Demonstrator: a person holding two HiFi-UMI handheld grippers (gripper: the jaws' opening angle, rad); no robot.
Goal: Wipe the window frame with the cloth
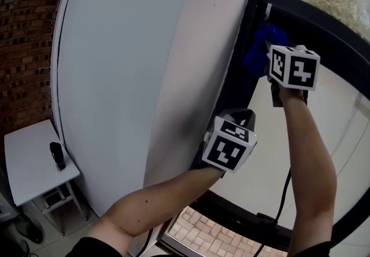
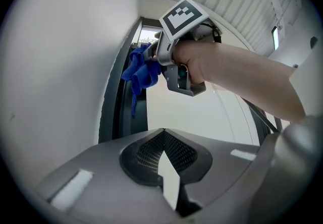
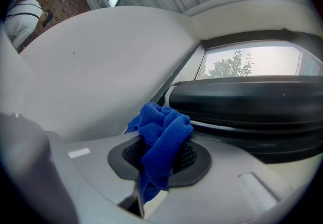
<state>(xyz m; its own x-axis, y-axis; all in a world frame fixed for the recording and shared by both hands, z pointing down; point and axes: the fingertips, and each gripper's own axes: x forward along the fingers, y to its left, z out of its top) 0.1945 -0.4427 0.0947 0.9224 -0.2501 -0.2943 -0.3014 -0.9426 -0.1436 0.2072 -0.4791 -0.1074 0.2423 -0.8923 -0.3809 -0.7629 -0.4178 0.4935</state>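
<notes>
Head view showed the left gripper [image 1: 240, 118] low beside the white wall [image 1: 127, 65], its jaws closed on nothing. Farther right and higher, the right gripper [image 1: 268, 58] had its jaws clamped on the blue cloth [image 1: 261, 46] at the black window frame [image 1: 300, 13].

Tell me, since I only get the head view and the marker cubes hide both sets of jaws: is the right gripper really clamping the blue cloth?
Observer: Yes. In its own view the right gripper is closed on the blue cloth, which bunches up above the jaws.
Operator: And the left one?
Observer: The left gripper has its jaws together, with nothing between them.
Operator: Is the cloth at the frame?
Observer: In the left gripper view it overlaps the dark window frame, with a tail hanging down. I cannot confirm actual contact.
</notes>
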